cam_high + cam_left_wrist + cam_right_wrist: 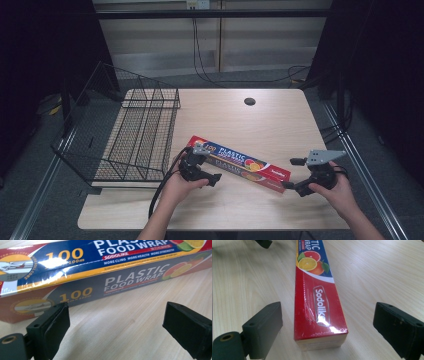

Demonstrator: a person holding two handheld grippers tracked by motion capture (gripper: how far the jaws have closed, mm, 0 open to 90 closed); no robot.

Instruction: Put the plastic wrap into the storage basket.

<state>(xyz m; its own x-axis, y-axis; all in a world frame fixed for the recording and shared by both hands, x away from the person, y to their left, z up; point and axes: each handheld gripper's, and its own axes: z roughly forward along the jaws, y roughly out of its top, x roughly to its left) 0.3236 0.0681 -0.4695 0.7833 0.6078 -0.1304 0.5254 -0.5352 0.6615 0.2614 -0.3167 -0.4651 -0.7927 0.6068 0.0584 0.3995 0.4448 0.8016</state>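
The box of plastic food wrap point(240, 164) lies flat on the wooden table point(280, 125), slanted, just to the right of the wire basket point(137, 135), which has nothing in it. I take the box as the landmark. It is not lifted yet, so I judge that the work is only at its beginning: both ends must first be gripped, and the carrying, perhaps to the basket, is all left to do.

The left gripper point(116, 327) stands near the left end of the box, on the person's side. Its jaws are wide apart with only bare table between them, and the long side of the box lies just beyond the tips. The right gripper point(327, 327) is at the right end of the box. Its jaws are also wide and stand on both sides of that end, but the pads do not touch it.

On the box I can read "PLASTIC FOOD WRAP", "100", "100m", "SODOLIKE" and "MORE CLING MORE HEALTH MORE STRENGTH". The red end carries the brand "Sodolike" beside pictures of citrus fruit.
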